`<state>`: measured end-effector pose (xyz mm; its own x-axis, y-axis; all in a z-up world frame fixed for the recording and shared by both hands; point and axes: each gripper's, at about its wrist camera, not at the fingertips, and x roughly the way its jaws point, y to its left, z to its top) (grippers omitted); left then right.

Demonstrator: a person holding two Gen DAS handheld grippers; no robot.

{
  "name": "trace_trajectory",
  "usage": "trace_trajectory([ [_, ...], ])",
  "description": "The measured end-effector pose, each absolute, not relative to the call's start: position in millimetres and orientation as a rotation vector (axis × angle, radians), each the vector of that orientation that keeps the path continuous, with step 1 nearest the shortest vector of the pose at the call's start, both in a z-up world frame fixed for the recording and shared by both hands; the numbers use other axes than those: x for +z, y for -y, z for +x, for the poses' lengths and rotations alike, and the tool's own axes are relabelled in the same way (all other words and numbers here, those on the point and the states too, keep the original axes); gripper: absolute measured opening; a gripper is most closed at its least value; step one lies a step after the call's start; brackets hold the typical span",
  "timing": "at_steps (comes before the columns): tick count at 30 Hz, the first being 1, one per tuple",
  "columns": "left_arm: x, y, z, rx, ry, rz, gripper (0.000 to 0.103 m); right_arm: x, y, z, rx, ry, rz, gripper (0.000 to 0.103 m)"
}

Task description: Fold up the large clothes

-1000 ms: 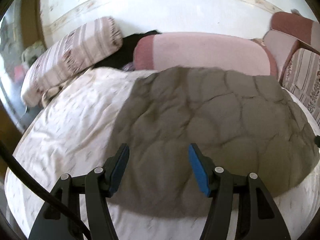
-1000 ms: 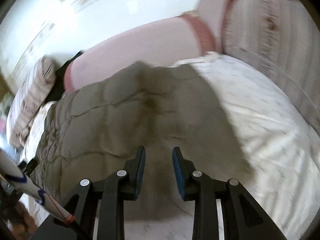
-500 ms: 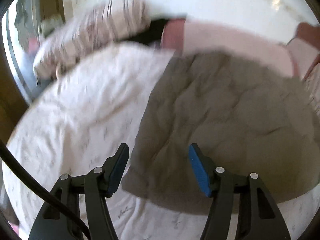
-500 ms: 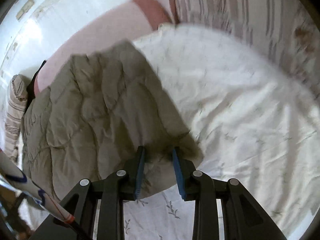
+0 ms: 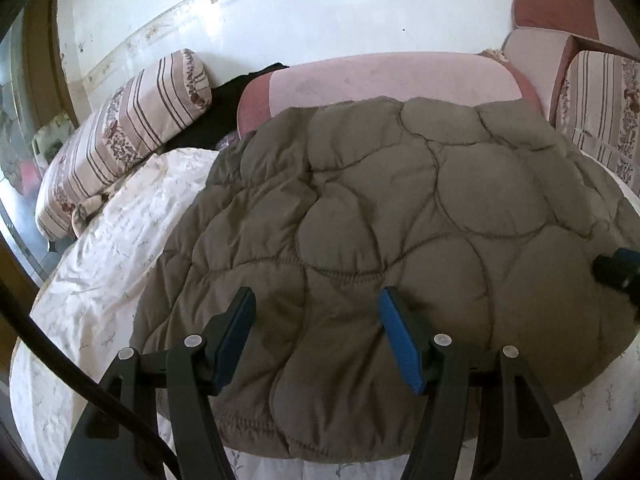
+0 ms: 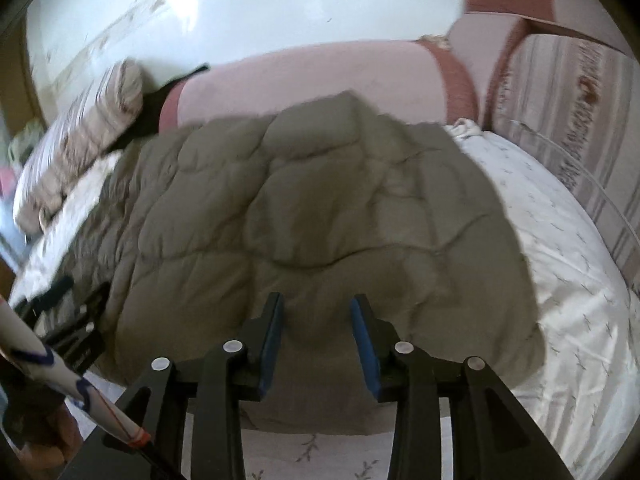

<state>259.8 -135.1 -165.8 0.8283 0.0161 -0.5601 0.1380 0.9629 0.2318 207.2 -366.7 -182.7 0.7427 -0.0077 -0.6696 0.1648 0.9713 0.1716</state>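
Observation:
A folded olive-brown quilted puffer garment (image 5: 380,240) lies flat on a white floral bedsheet (image 5: 112,248); it also shows in the right wrist view (image 6: 312,220). My left gripper (image 5: 316,304) is open and empty, hovering over the garment's near edge. My right gripper (image 6: 316,308) is open and empty over the garment's near edge too. The right gripper's tip shows at the far right of the left wrist view (image 5: 616,268). The left gripper shows at the left of the right wrist view (image 6: 68,320).
A pink bolster cushion (image 5: 392,84) lies behind the garment against a white wall. A striped floral pillow (image 5: 120,144) lies at the back left, with a dark cloth (image 5: 228,108) beside it. Striped cushions (image 5: 600,116) stand at the right. White sheet (image 6: 568,272) shows right of the garment.
Both cameras swung down toward the garment's corners and back up. The right gripper's jaws have opened wider. The garment lies in the same place.

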Motion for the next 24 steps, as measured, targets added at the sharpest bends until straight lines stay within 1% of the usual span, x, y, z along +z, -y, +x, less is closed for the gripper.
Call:
trace_trajectory([
  [2, -168, 134, 263, -0.069, -0.615, 0.255, 0.064, -190, 359, 216, -0.112, -0.768, 0.185, 0.044],
  [6, -171, 134, 266, -0.07, -0.628, 0.262, 0.064, -201, 362, 226, -0.109, -0.816, 0.192, 0.046],
  [14, -172, 135, 266, -0.069, -0.632, 0.269, 0.065, -204, 359, 229, -0.121, -0.83, 0.172, 0.047],
  [17, -171, 134, 268, -0.072, -0.636, 0.263, 0.065, -196, 361, 224, -0.114, -0.802, 0.199, 0.047],
  [21, -172, 135, 267, -0.069, -0.635, 0.263, 0.065, -178, 371, 213, -0.13, -0.704, 0.239, 0.047],
  [24, -172, 135, 267, -0.069, -0.634, 0.264, 0.065, -179, 381, 214, -0.157, -0.709, 0.267, 0.047],
])
